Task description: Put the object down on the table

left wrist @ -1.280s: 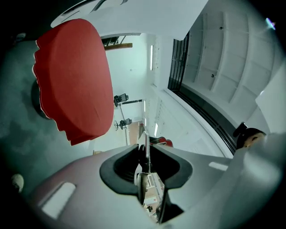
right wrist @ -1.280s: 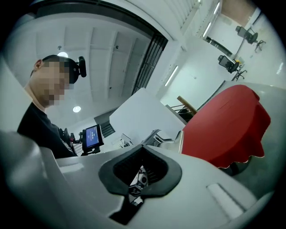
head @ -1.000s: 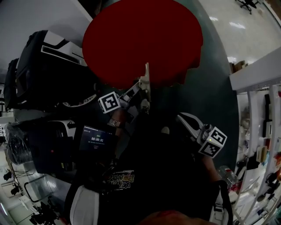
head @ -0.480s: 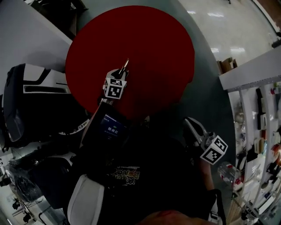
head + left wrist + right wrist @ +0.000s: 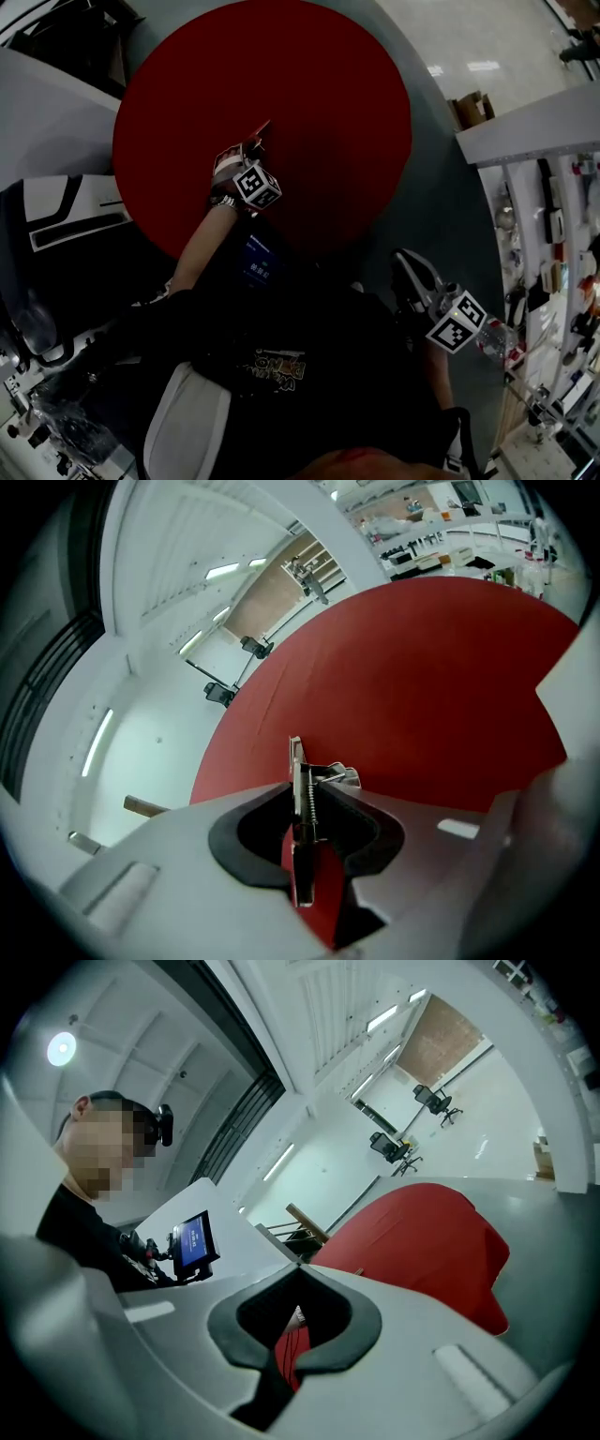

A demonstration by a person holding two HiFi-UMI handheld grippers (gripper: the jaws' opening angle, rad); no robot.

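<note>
My left gripper (image 5: 251, 150) reaches over the left part of the round red table (image 5: 328, 103) and is shut on a thin metal tool (image 5: 262, 129). In the left gripper view the tool (image 5: 296, 761) stands edge-on between the jaws, a small spring along its side, its tip past the fingertips above the red tabletop (image 5: 422, 686). My right gripper (image 5: 406, 264) hangs off the table's near right edge, close to the person's body. In the right gripper view that gripper (image 5: 300, 1267) has its jaws together with nothing in them, and the table (image 5: 422, 1232) lies ahead.
Black cases and bags (image 5: 56, 225) crowd the floor at the left. Shelves with small items (image 5: 553, 234) stand at the right. A small lit screen (image 5: 260, 264) sits on the person's left forearm. The right gripper view shows the person (image 5: 89, 1232) at the left.
My left gripper has swung from the table's near edge out over its left part, rolling so that its marker cube faces differently, with the tool still in it. The right gripper drifted slightly.
</note>
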